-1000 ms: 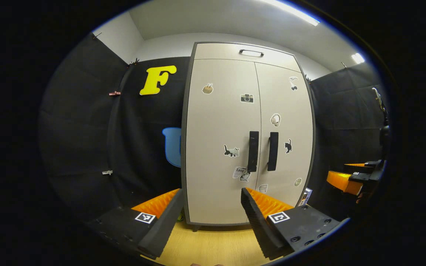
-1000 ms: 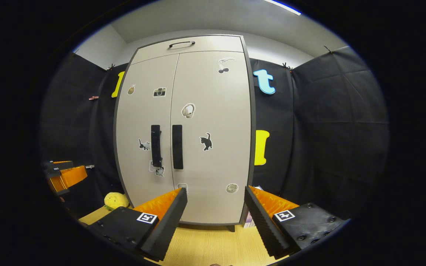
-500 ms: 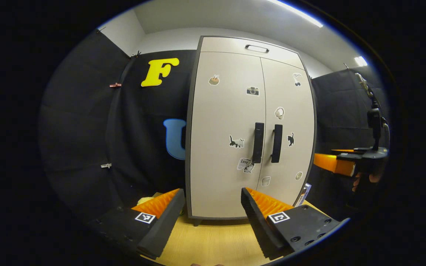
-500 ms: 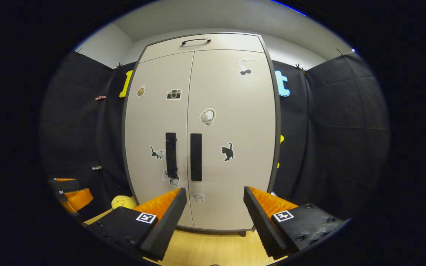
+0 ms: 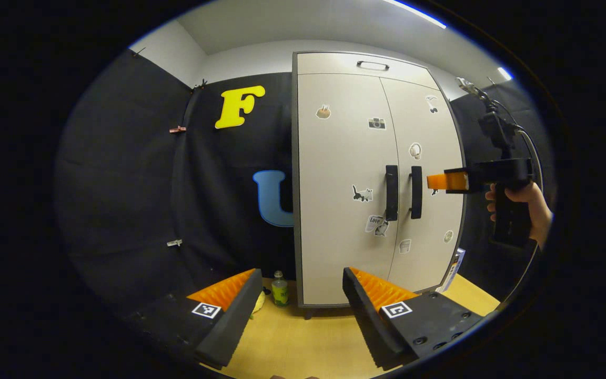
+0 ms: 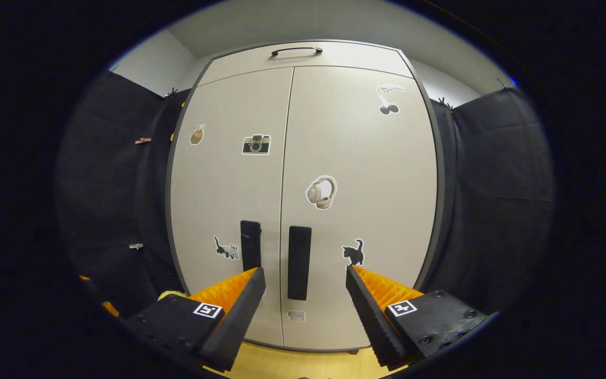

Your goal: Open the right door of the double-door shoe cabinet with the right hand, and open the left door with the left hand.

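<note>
Both closed doors point(image 6: 303, 200) ahead of the gaping right tool point(image 6: 305, 305).

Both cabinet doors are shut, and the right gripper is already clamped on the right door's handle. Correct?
Not quite. The right gripper is open, short of the right door's handle, as the right gripper view shows. Both cabinet doors are shut.

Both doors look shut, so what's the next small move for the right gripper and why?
Probably ease the right gripper forward to straddle the right door handle: its fingers are open, the handle sits between them, and both doors look shut.
</note>
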`<control>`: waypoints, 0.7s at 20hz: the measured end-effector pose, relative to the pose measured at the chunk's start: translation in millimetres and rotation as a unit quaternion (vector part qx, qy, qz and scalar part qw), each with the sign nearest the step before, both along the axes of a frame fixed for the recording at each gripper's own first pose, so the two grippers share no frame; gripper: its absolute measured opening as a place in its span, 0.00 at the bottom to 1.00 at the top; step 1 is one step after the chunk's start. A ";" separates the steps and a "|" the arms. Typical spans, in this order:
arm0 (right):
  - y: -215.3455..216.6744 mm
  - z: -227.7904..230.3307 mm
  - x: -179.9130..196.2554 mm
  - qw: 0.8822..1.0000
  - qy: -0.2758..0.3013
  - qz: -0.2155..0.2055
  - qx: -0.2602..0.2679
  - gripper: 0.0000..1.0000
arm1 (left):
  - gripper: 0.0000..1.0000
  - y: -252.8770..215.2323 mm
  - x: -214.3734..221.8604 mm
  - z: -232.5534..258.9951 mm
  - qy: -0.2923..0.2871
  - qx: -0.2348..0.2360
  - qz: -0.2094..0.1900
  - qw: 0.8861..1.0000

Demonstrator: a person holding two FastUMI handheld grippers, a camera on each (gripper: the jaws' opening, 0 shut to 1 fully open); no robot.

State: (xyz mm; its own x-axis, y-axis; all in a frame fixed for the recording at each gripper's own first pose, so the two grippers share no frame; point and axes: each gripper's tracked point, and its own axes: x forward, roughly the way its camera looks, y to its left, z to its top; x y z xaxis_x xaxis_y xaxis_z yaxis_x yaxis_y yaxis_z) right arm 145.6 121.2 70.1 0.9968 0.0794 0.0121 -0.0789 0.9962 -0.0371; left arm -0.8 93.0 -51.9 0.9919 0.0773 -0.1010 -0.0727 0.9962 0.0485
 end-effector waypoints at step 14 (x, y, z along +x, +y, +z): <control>8.9 -38.6 80.0 0.998 0.039 -0.027 -0.034 0.98 | 0.95 30.2 -25.2 -20.9 0.028 -0.020 0.064 0.997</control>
State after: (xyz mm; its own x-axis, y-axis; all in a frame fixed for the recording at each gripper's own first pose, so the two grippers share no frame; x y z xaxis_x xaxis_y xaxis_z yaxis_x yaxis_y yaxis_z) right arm 225.6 130.2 31.6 0.9974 0.0228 -0.0691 -0.0298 0.9944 -0.1017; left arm -26.0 123.2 -72.8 0.9666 0.1984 -0.1623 -0.1985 0.9800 0.0159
